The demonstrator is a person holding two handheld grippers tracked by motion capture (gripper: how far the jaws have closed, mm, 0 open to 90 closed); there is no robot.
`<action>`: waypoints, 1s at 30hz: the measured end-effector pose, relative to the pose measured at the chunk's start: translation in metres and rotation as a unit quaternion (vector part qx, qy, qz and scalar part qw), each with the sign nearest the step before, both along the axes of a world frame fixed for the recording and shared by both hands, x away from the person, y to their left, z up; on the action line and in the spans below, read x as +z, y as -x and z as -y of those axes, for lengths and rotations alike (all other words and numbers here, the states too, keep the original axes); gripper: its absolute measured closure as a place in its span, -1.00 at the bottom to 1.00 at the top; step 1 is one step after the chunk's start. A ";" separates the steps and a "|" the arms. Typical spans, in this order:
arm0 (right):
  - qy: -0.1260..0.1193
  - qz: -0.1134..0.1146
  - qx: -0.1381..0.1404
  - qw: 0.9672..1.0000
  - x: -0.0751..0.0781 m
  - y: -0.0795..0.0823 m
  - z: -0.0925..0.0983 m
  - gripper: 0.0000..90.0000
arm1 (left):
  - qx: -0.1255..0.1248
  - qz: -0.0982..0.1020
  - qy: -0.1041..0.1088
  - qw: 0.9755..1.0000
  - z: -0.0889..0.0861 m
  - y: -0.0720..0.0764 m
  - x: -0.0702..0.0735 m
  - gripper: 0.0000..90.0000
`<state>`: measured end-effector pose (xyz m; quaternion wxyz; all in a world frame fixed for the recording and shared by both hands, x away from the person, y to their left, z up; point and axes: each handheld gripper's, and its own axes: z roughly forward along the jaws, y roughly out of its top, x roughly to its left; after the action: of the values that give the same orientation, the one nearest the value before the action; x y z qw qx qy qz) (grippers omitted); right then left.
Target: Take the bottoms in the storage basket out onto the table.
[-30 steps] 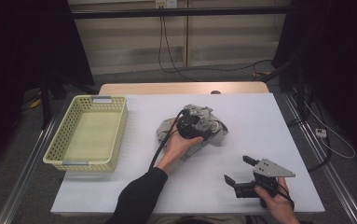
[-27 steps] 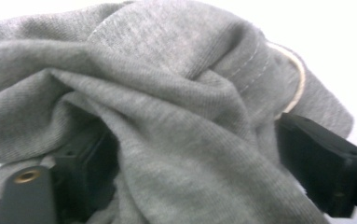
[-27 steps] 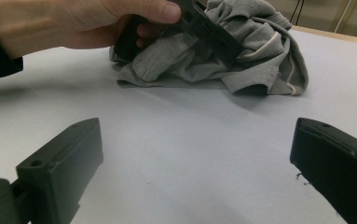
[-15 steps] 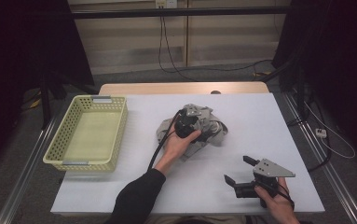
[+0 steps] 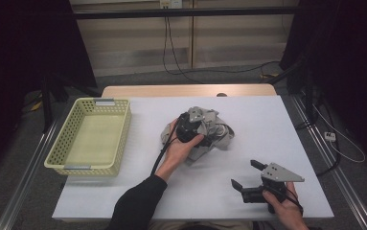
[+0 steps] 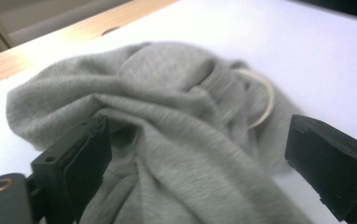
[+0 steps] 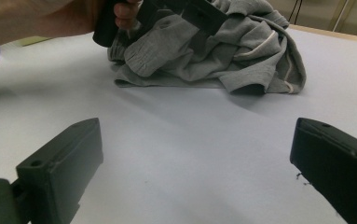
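Observation:
A crumpled grey garment (image 5: 218,135) with a pale trim lies in a heap at the middle of the white table (image 5: 277,120). My left gripper (image 5: 204,130) hangs right over the heap, pointing at it. Its jaws have just been opening and now stand wide. In the left gripper view the grey cloth (image 6: 176,112) bulges up between the jaws of this gripper (image 6: 199,163), and the pads do not press on it. My right gripper (image 5: 244,173) rests open near the front right of the table, empty, facing the garment (image 7: 223,51) across bare tabletop.
A pale yellow perforated basket (image 5: 59,149) stands empty at the table's left side. A wooden strip (image 5: 186,91) runs along the far edge. Cables trail on the floor beyond and to the right of the table.
The left hand has shifted slightly up and away over the garment heap. The right gripper has stayed where it was.

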<state>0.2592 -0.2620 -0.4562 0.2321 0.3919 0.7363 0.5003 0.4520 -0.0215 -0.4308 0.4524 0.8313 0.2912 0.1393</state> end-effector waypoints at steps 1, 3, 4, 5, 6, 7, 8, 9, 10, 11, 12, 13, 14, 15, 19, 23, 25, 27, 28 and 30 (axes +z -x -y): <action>0.000 0.000 0.000 1.000 0.000 0.000 0.000 -0.95 | 0.003 0.003 -0.005 1.000 -0.001 0.000 0.001 -0.83; -0.001 -0.001 0.000 1.000 0.000 0.000 0.001 -0.95 | 0.007 0.003 0.001 1.000 -0.002 0.000 0.003 -0.84; -0.001 -0.001 -0.001 1.000 0.000 0.000 0.001 -0.95 | 0.007 0.003 0.001 1.000 -0.003 0.000 0.003 -0.84; -0.001 -0.001 -0.002 1.000 0.000 0.000 0.001 -0.95 | 0.006 0.002 0.003 1.000 -0.004 0.000 0.003 -0.84; -0.002 -0.001 -0.002 1.000 0.000 0.000 0.001 -0.95 | 0.005 -0.002 0.004 1.000 -0.004 0.001 0.004 -0.84; -0.002 0.000 -0.002 1.000 0.000 0.000 0.001 -0.95 | 0.001 -0.005 0.004 1.000 -0.005 0.001 0.005 -0.84; -0.002 0.000 -0.002 1.000 0.000 0.000 0.001 -0.95 | 0.001 -0.003 0.005 1.000 -0.005 0.002 0.005 -0.84; -0.001 0.000 -0.002 1.000 0.000 0.000 0.001 -0.95 | 0.003 -0.002 0.004 1.000 -0.005 0.003 0.007 -0.84; -0.001 0.000 -0.003 1.000 0.000 0.001 0.001 -0.95 | 0.003 0.005 0.003 1.000 -0.006 0.004 0.008 -0.84; -0.001 0.000 -0.003 1.000 0.000 0.001 0.001 -0.95 | 0.003 0.006 0.002 1.000 -0.007 0.005 0.010 -0.84; -0.001 0.001 -0.003 1.000 0.000 0.001 0.001 -0.95 | 0.004 0.009 0.005 1.000 -0.007 0.006 0.011 -0.84; 0.000 0.000 -0.003 1.000 0.000 0.000 0.001 -0.95 | 0.003 0.011 0.000 1.000 -0.008 0.007 0.012 -0.84; -0.001 0.000 -0.002 1.000 0.000 0.000 0.001 -0.95 | 0.003 0.014 0.004 1.000 -0.008 0.008 0.013 -0.84; -0.001 0.000 -0.002 1.000 0.000 0.000 0.001 -0.95 | 0.002 0.018 0.002 1.000 -0.009 0.009 0.014 -0.84; 0.001 0.000 -0.002 1.000 0.000 0.000 0.001 -0.95 | -0.003 0.022 0.005 1.000 -0.011 0.013 0.017 -0.84; 0.002 0.000 -0.004 1.000 0.000 0.001 0.000 -0.94 | -0.005 0.023 0.008 1.000 -0.014 0.016 0.021 -0.86; 0.002 0.000 -0.004 1.000 0.000 0.001 0.000 -0.94 | -0.007 0.021 0.012 1.000 -0.015 0.017 0.022 -0.87; 0.002 0.000 -0.003 1.000 0.001 0.001 -0.001 -0.94 | -0.010 0.023 0.011 1.000 -0.016 0.018 0.022 -0.87; 0.002 0.001 -0.003 1.000 0.001 0.001 -0.001 -0.94 | -0.010 0.024 0.009 1.000 -0.017 0.019 0.023 -0.88; 0.003 0.001 -0.002 1.000 0.001 0.001 -0.001 -0.94 | -0.011 0.022 0.011 1.000 -0.020 0.020 0.024 -0.89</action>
<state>0.2586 -0.2606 -0.4556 0.2352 0.3925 0.7365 0.4981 0.4322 -0.0020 -0.4072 0.4691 0.8264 0.2733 0.1496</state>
